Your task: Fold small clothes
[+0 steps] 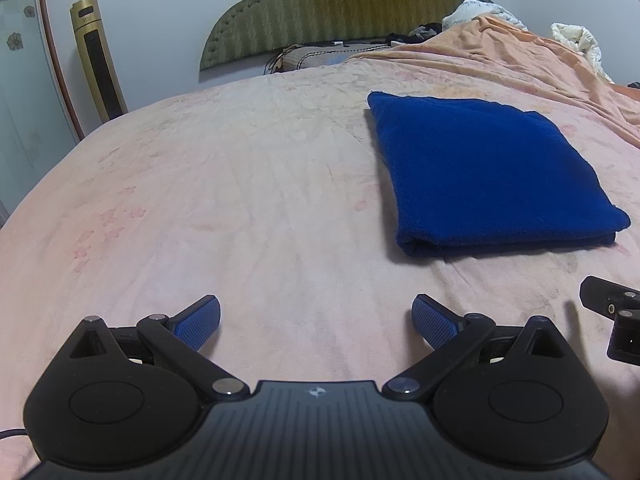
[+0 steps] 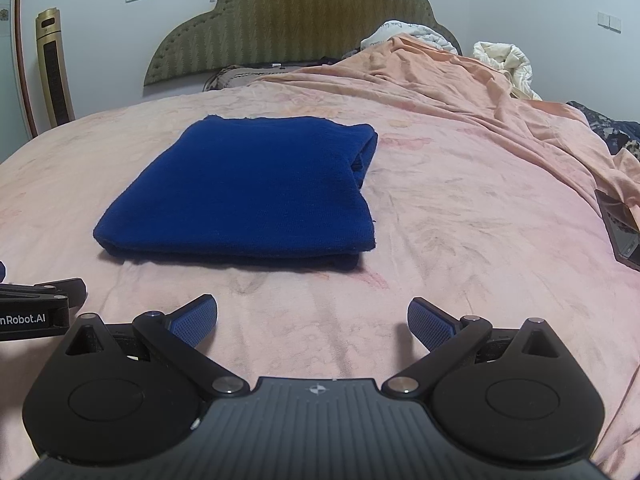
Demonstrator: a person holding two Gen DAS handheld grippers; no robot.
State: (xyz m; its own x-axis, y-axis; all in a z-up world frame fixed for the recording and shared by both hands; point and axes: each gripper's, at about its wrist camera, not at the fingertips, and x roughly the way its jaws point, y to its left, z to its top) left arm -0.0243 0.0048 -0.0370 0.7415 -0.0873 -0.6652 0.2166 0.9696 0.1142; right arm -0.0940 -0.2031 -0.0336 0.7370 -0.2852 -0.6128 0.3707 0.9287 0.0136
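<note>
A dark blue knitted garment (image 1: 484,172) lies folded into a flat rectangle on the pink bed sheet (image 1: 240,184). In the right wrist view the garment (image 2: 248,196) sits ahead and a little left of centre. My left gripper (image 1: 316,312) is open and empty, low over the sheet, with the garment ahead to its right. My right gripper (image 2: 312,312) is open and empty, just short of the garment's near edge. The right gripper's body shows at the left wrist view's right edge (image 1: 616,320); the left gripper's body shows at the right wrist view's left edge (image 2: 40,304).
A green padded headboard (image 2: 288,20) stands at the far end. A rumpled orange blanket (image 2: 460,80) and white bedding (image 2: 504,60) lie at the back right. A gold tower fan (image 1: 100,64) stands at the left wall. A dark flat device (image 2: 620,224) lies on the bed's right side.
</note>
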